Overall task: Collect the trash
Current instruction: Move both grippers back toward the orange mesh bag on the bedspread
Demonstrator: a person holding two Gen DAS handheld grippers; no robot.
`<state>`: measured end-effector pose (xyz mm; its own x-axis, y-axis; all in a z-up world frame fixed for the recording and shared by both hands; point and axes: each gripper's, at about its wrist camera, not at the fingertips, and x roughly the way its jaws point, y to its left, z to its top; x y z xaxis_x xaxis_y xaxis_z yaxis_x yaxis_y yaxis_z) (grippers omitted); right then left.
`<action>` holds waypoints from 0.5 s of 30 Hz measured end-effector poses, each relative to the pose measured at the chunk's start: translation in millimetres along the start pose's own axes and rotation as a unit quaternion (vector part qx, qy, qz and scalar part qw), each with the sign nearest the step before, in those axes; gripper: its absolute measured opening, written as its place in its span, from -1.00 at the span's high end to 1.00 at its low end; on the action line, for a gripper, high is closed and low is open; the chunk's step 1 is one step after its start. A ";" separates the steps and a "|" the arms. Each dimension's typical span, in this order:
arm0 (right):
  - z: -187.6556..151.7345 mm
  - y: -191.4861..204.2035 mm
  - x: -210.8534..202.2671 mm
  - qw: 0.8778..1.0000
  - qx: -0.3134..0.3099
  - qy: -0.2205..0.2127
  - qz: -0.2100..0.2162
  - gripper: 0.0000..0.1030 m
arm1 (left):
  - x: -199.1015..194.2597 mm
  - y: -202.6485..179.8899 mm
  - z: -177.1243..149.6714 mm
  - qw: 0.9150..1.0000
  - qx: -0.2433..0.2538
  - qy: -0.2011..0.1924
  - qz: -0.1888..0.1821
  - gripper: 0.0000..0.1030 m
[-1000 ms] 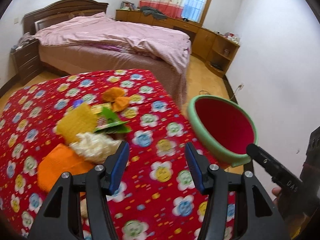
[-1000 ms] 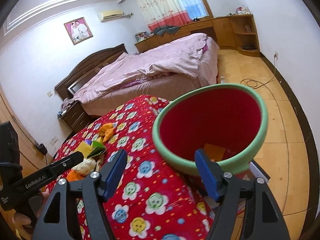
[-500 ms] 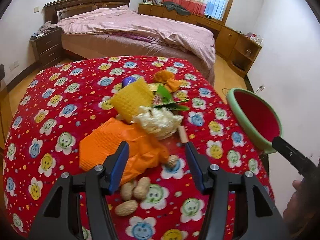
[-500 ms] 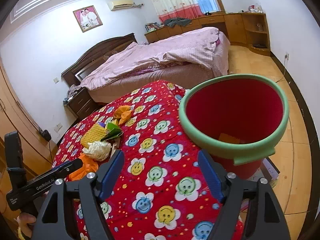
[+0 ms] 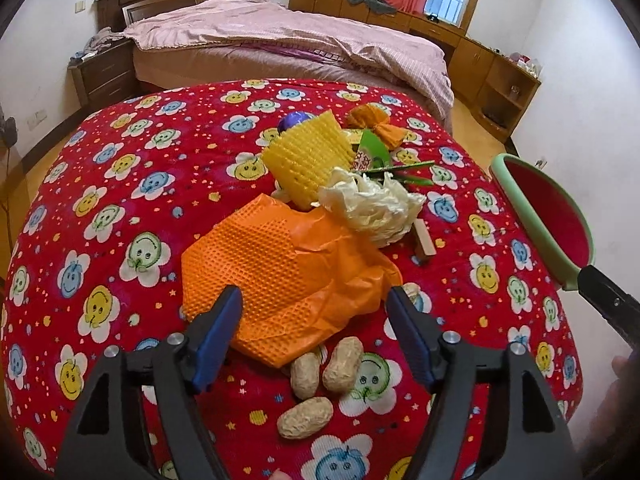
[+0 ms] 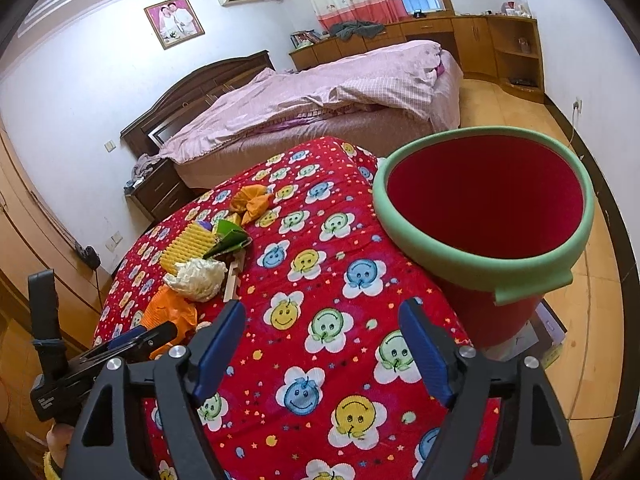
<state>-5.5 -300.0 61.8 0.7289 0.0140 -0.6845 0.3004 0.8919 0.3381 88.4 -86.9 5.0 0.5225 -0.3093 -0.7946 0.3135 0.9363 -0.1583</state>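
A pile of trash lies on the red flowered table cover [image 5: 120,184]: a crumpled orange bag [image 5: 280,272], a white crumpled wad [image 5: 372,204], a yellow foam net [image 5: 308,156], a green wrapper [image 5: 372,152], an orange wad [image 5: 372,122] and three peanuts [image 5: 320,376]. My left gripper [image 5: 316,328] is open, its jaws either side of the orange bag's near edge. My right gripper [image 6: 324,348] is open and empty above the cover, near the red bin with a green rim [image 6: 484,216]. The bin also shows in the left wrist view [image 5: 548,220].
A small wooden block [image 5: 424,240] lies right of the white wad. A bed with a pink quilt [image 5: 288,36] stands behind the table. Wooden cabinets [image 5: 496,76] line the far wall. Wood floor [image 6: 592,320] lies right of the bin.
My left gripper has swung left from the bin toward the trash pile and closed in on the orange bag. The right gripper has drawn back slightly, with the bin shifting right in its view.
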 end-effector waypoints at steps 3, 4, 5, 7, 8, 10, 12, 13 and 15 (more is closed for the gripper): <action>-2.2 -1.7 2.3 1.000 0.005 0.004 0.001 -0.57 | 6.2 -3.6 -1.0 1.000 0.016 -0.001 0.013 -0.52; -2.5 -2.0 3.1 1.000 0.006 0.005 0.001 -0.57 | 8.2 -5.0 -1.3 0.999 0.023 -0.003 0.024 -0.52; -3.2 -2.3 3.9 1.000 0.006 0.007 0.001 -0.57 | 8.9 -5.3 -1.2 0.999 0.026 -0.006 0.032 -0.52; -4.2 -3.3 5.7 1.000 0.008 0.010 0.002 -0.57 | 10.2 -3.5 -0.3 0.998 0.026 -0.011 0.048 -0.52; -4.9 -4.0 6.6 1.000 0.008 0.012 0.002 -0.57 | 10.3 -1.1 0.9 0.998 0.022 -0.013 0.050 -0.52; -5.5 -4.5 7.3 1.000 0.009 0.013 0.003 -0.57 | 9.6 6.2 3.7 0.999 0.008 -0.018 0.051 -0.52; -6.0 -4.7 8.2 1.000 0.009 0.014 0.003 -0.57 | 9.3 13.2 6.0 0.998 -0.001 -0.020 0.057 -0.52; -6.0 -4.8 8.9 1.000 0.010 0.014 0.003 -0.57 | 9.2 16.6 6.7 0.998 -0.004 -0.021 0.061 -0.52; -6.3 -4.2 11.0 1.000 0.010 0.017 0.004 -0.57 | 9.5 24.6 8.1 0.997 -0.011 -0.022 0.068 -0.52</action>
<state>-2.6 -300.8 48.8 0.7106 0.0372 -0.7026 0.3068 0.8823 0.3569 107.5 -68.1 -1.7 0.5931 -0.1866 -0.7832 0.2210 0.9731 -0.0645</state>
